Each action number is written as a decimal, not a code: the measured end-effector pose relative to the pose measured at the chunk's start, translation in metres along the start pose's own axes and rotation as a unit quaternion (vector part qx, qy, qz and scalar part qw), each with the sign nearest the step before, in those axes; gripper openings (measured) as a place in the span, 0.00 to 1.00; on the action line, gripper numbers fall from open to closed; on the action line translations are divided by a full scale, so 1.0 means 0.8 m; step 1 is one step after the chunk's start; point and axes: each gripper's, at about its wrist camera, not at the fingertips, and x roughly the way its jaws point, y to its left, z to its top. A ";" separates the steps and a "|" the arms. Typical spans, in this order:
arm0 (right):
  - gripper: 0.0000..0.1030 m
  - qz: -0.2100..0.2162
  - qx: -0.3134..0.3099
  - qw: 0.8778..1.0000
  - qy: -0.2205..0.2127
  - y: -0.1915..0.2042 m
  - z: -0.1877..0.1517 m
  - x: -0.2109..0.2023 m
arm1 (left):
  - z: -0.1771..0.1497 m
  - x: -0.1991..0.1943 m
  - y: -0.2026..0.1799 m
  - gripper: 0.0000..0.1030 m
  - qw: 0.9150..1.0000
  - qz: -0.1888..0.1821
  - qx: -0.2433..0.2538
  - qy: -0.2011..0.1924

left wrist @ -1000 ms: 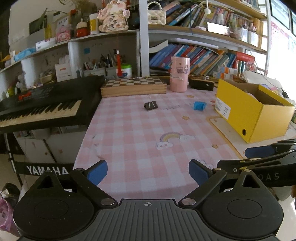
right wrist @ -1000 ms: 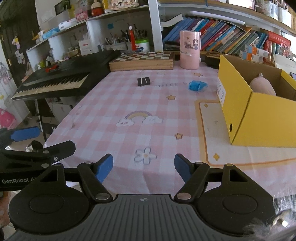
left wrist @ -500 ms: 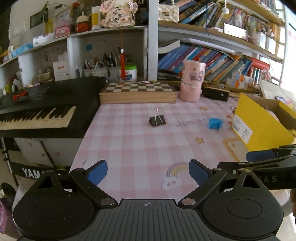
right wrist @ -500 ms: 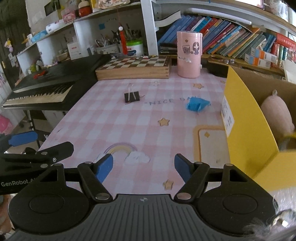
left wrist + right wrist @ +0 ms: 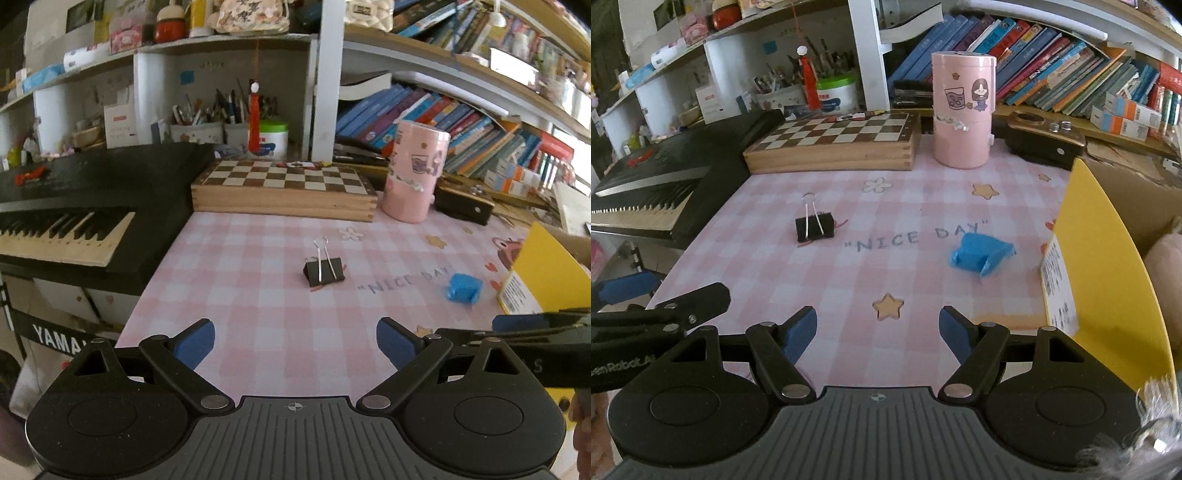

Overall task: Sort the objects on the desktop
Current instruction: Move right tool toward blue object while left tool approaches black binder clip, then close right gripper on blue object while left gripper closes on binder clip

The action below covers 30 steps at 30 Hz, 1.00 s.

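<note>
A black binder clip [image 5: 324,271] [image 5: 814,228] lies on the pink checked tablecloth, straight ahead of my left gripper [image 5: 295,339]. That gripper is open and holds nothing. A small blue clip-like object [image 5: 980,254] [image 5: 463,288] lies further right, ahead of my right gripper [image 5: 877,330]. It is open too, nothing between its blue pads. Both grippers hover over the near part of the table, well short of both objects. A yellow cardboard box [image 5: 1108,273] [image 5: 546,273] stands at the right with a pink plush [image 5: 1165,258] inside.
A wooden chessboard box [image 5: 284,190] and a pink cylindrical holder [image 5: 962,110] stand at the table's back. A black keyboard [image 5: 66,206] borders the left edge. A dark case [image 5: 1039,142] sits behind the yellow box. Crowded shelves of books rise behind.
Both grippers have moved forward over the table toward the shelves; the binder clip and blue object now look nearer and larger. The jaws have kept the same width.
</note>
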 end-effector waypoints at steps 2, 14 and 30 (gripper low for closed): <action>0.70 -0.001 0.000 1.000 0.001 -0.003 0.005 0.007 | 0.005 0.010 -0.001 0.93 1.000 0.003 -0.006 0.002; 0.69 -0.033 0.008 0.999 0.008 -0.026 0.022 0.048 | 0.022 0.069 -0.018 0.92 1.000 0.009 -0.005 0.024; 0.68 -0.133 0.017 0.991 -0.027 -0.044 0.029 0.092 | 0.043 0.154 -0.049 0.67 0.998 0.008 -0.013 0.055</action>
